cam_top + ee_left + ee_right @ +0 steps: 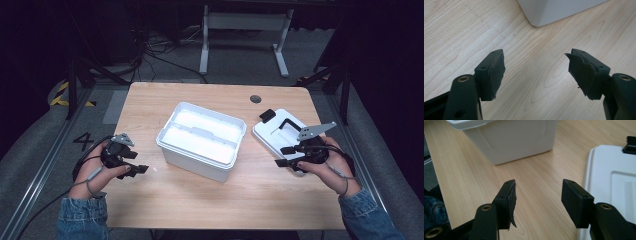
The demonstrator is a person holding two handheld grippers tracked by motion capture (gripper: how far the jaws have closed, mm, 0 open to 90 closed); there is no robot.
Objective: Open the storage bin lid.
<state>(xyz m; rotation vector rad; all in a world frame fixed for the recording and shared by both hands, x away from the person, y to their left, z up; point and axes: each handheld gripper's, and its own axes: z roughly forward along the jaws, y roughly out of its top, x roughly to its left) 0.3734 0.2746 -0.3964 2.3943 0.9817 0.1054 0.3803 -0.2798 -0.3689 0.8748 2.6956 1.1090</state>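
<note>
I held my left tongs [131,162] low over the pale wood-grain tabletop [210,200] at its near left, the two black jaws standing well apart with nothing between them. In the left gripper view a rounded lower corner of the white rectangular plastic storage box [549,12] lay just ahead of them. My right tongs [287,156] hovered at the near right, jaws likewise apart and empty, poised over the near edge of the flat white plastic lid with black latches and a black handle [275,131]. That lid lay on the tabletop just to the right of the box [200,140], which sat open near the middle, apart from the lid.

To do the pickup well, I judged I should bring the right tongs down squarely on the lid's rim [594,165], bite deep enough that the thin plastic would not pivot, and keep the lid level. The left tongs could steady the box wall. Farther off, the grey floor [240,55] held cables and a white frame [245,30].
</note>
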